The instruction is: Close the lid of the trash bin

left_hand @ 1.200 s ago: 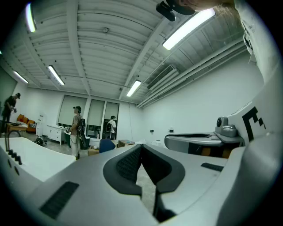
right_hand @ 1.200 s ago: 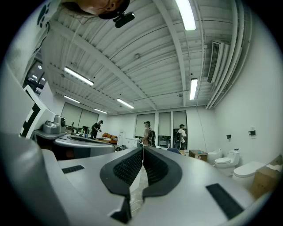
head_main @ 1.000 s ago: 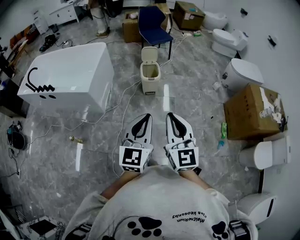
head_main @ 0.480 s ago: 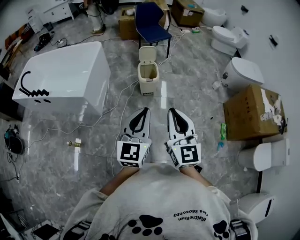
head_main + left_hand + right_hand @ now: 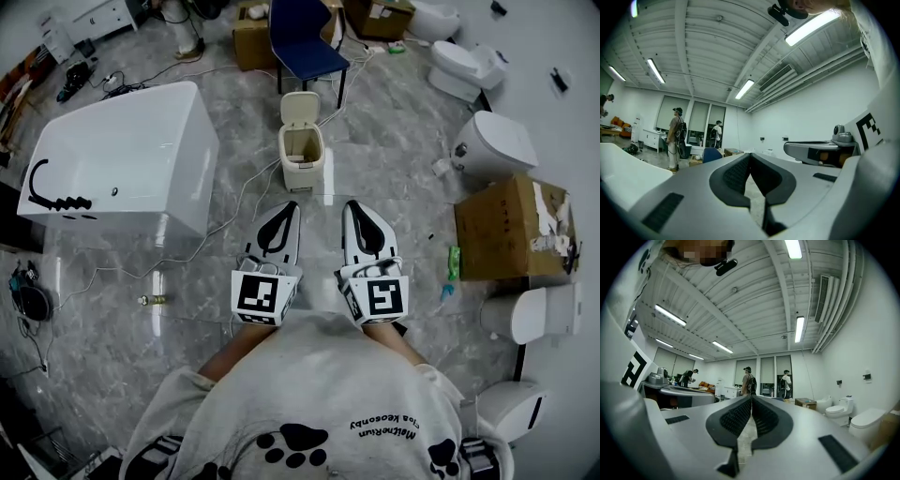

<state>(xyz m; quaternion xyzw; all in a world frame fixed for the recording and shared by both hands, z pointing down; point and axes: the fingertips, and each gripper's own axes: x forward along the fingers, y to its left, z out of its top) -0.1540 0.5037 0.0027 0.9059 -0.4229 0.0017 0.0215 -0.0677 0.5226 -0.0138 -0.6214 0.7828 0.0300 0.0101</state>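
Off to the left of the left gripper [image 5: 289, 208] sits a big white bathtub [image 5: 122, 150] with a black tap fitting [image 5: 54, 186] on its near rim. Well ahead of both tools stands a blue chair [image 5: 305, 37], with a brown box [image 5: 248, 37] just left of it. Right of the right gripper [image 5: 354, 208] is a torn cardboard box [image 5: 511, 230], with a white toilet [image 5: 497, 141] beyond it and a green bottle [image 5: 454, 261] on the grey marble floor [image 5: 141, 272].

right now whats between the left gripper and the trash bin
Head view: only bare grey floor between the left gripper and the trash bin; a white cable passes just left.
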